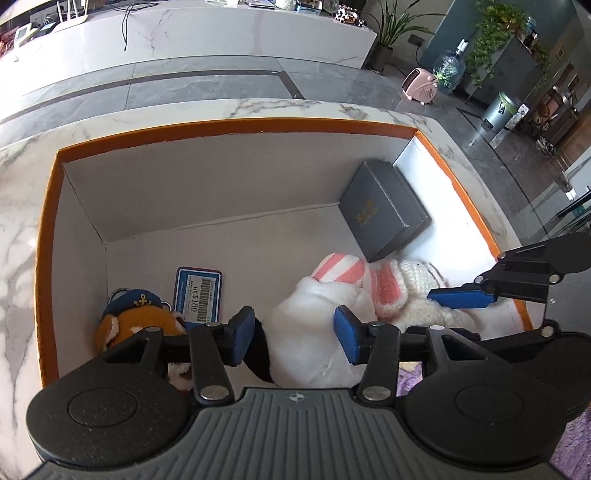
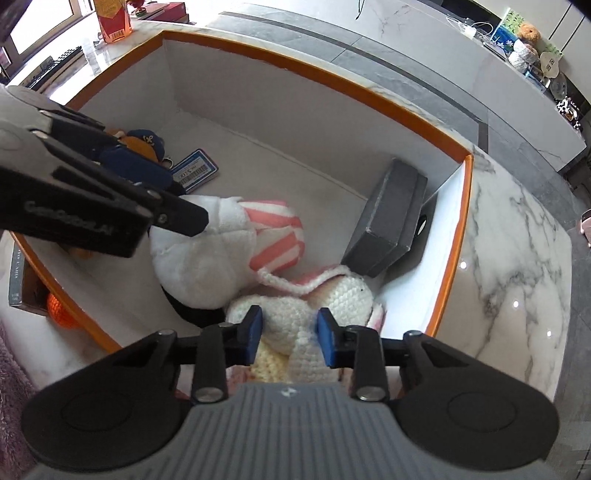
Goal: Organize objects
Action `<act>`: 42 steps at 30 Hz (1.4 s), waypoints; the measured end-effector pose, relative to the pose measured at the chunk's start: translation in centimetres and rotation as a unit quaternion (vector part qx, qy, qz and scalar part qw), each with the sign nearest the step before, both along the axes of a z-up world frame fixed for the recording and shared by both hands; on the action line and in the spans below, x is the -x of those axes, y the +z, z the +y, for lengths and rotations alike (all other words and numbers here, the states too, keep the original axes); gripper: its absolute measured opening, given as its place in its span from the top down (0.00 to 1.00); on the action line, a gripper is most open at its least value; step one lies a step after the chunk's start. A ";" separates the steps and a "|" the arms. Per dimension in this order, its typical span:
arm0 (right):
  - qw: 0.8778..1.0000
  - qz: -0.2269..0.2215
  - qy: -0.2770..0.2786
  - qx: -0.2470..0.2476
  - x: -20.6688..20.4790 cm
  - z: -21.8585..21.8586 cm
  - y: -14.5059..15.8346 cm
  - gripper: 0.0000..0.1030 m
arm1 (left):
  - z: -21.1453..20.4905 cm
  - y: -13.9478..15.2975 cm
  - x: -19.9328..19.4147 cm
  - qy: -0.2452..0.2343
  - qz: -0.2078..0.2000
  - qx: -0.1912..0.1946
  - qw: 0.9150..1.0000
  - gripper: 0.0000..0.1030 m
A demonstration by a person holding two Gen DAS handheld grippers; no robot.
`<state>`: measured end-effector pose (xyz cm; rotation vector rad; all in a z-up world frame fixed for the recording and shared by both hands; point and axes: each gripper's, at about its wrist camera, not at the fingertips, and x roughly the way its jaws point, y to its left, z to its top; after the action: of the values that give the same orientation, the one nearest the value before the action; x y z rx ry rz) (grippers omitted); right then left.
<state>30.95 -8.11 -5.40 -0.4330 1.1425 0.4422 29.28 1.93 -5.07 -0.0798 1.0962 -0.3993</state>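
A big orange-rimmed box (image 1: 236, 127) (image 2: 332, 83) with white inside stands on the marble counter. In it lie a white plush (image 1: 310, 332) (image 2: 199, 269) with pink-striped ears, a white crocheted rabbit (image 1: 424, 306) (image 2: 343, 295), a brown plush with a navy captain hat (image 1: 129, 314) (image 2: 146, 142) and a blue-edged price card (image 1: 199, 291) (image 2: 195, 170). My left gripper (image 1: 295, 336) hangs open over the white plush, its pads clear of it. My right gripper (image 2: 290, 334) is shut on the crocheted rabbit's body; one blue finger (image 1: 461, 297) shows at the right of the left wrist view.
A dark grey box (image 1: 384, 210) (image 2: 388, 221) leans in the big box's far right corner. Outside the rim at the left sit an orange ball (image 2: 59, 314) and a dark carton (image 2: 26, 288). A red packet (image 2: 112, 18) stands on the far counter. Purple cloth (image 1: 576, 443) lies near.
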 end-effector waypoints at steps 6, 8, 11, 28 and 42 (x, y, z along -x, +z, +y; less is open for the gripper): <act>1.000 -0.012 0.019 -0.010 0.2 -0.4 0.1 0.70 | 0.9 -0.8 -0.6 0.004 0.033 0.048 0.998 0.50; 1.000 -0.013 0.020 -0.010 0.1 -0.4 0.1 0.70 | 0.8 -0.7 -0.5 0.002 0.035 0.046 0.998 0.50; 0.999 -0.018 0.024 -0.012 0.1 -0.2 0.0 0.70 | 0.9 -0.7 -0.4 -0.005 0.063 0.049 0.997 0.51; 0.999 -0.008 0.020 -0.030 -0.4 -0.7 -0.3 0.69 | 2.5 -2.5 -2.2 0.011 0.126 0.076 0.989 0.17; 0.998 -0.032 0.043 -0.028 0.4 -0.4 0.0 0.74 | 2.4 -0.2 0.0 0.061 0.097 0.059 0.992 0.59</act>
<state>30.54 -8.56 -5.40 -0.4455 1.0493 0.5317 29.33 4.36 -5.27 -0.2943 1.2507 -0.3521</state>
